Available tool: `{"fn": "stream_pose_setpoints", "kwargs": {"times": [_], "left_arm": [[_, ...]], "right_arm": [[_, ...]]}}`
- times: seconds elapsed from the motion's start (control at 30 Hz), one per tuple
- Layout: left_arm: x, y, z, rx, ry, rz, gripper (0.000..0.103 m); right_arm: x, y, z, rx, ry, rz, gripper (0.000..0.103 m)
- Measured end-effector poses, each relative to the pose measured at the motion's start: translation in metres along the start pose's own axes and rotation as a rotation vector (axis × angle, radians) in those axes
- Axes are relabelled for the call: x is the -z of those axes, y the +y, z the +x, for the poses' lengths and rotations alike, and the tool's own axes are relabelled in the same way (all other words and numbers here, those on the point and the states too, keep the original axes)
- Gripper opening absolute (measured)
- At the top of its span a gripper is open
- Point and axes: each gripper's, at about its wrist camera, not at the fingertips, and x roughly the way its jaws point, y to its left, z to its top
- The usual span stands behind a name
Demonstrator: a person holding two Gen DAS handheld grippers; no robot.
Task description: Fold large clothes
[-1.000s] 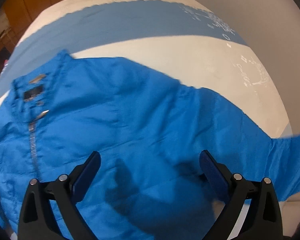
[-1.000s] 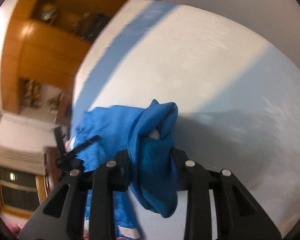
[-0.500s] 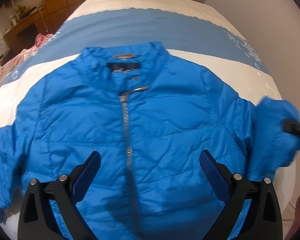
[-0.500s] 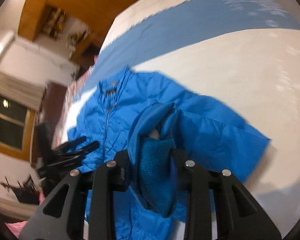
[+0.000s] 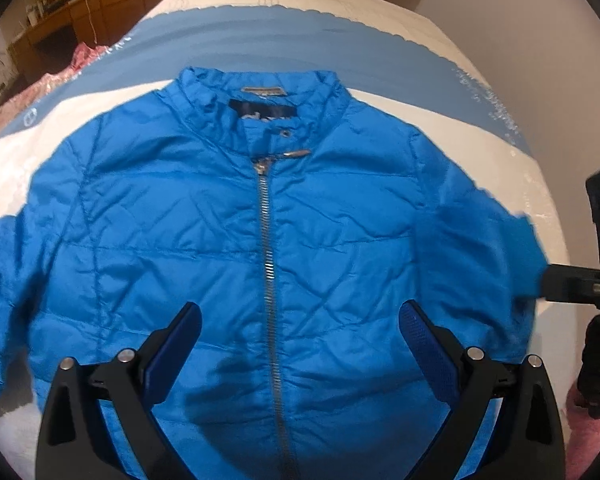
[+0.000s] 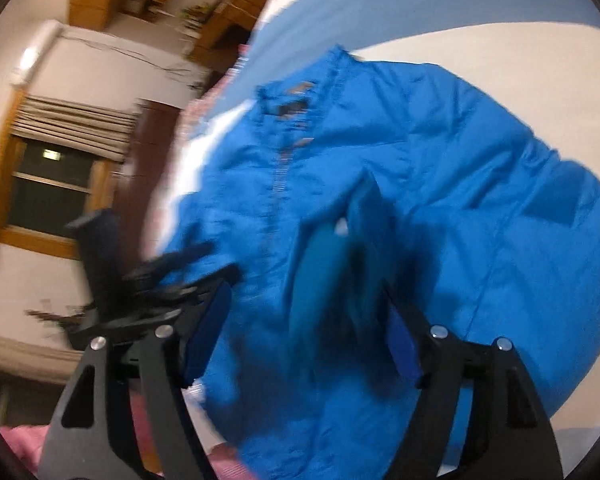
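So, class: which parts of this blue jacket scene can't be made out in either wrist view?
- Jacket hem: left wrist view, hidden behind left gripper.
- Cuff: right wrist view, motion-blurred between the opening right gripper jaws.
- Collar label: lettering too small.

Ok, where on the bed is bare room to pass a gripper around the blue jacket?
Beyond the quilted blue jacket's collar, the blue-and-white bedspread lies bare to its far edge. A narrower white strip runs between the sleeve and wall. Crowded: the pink fabric on the opposite side.

both wrist views close above jacket
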Motion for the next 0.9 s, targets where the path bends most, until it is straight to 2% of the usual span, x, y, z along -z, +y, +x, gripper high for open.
{"fn": "stream_pose_setpoints", "kwargs": {"times": [0.13, 0.2, 0.23, 0.3, 0.47, 0.63, 0.73, 0.8, 0.83, 0.9], "left_arm": [[0.005, -0.004, -0.003, 0.066, -0.01, -0.021, 0.099], [0.006, -0.007, -0.004, 0.088, -0.023, -0.024, 0.099], [0.007, -0.009, -0.003, 0.097, -0.024, -0.02, 0.099], [0.006, -0.013, -0.002, 0.11, -0.028, -0.013, 0.099], [0.005, -0.02, 0.011, 0.107, -0.002, -0.003, 0.099], [-0.001, -0.022, 0.046, 0.091, 0.061, -0.028, 0.097], [-0.002, -0.025, 0.054, 0.046, 0.04, -0.027, 0.073], [-0.003, -0.025, 0.051, 0.074, 0.027, -0.042, 0.042], [-0.004, -0.023, 0.046, 0.108, 0.014, -0.054, 0.037], [-0.005, -0.02, 0.035, 0.13, -0.019, -0.061, 0.011]], "right_arm": [[0.017, -0.014, -0.036, 0.025, -0.056, 0.049, 0.073], [0.028, -0.024, -0.055, 0.085, -0.096, 0.073, 0.073], [0.036, -0.032, -0.064, 0.143, -0.114, 0.089, 0.073], [0.045, -0.041, -0.073, 0.189, -0.135, 0.11, 0.073], [0.061, -0.061, -0.079, 0.171, -0.157, 0.174, 0.072], [0.061, -0.072, -0.068, 0.178, -0.168, 0.211, 0.072], [0.061, -0.071, -0.069, 0.203, -0.177, 0.204, 0.072], [0.059, -0.07, -0.071, 0.211, -0.182, 0.195, 0.072], [0.058, -0.069, -0.072, 0.213, -0.186, 0.192, 0.072], [0.057, -0.068, -0.073, 0.213, -0.193, 0.186, 0.072]]}}
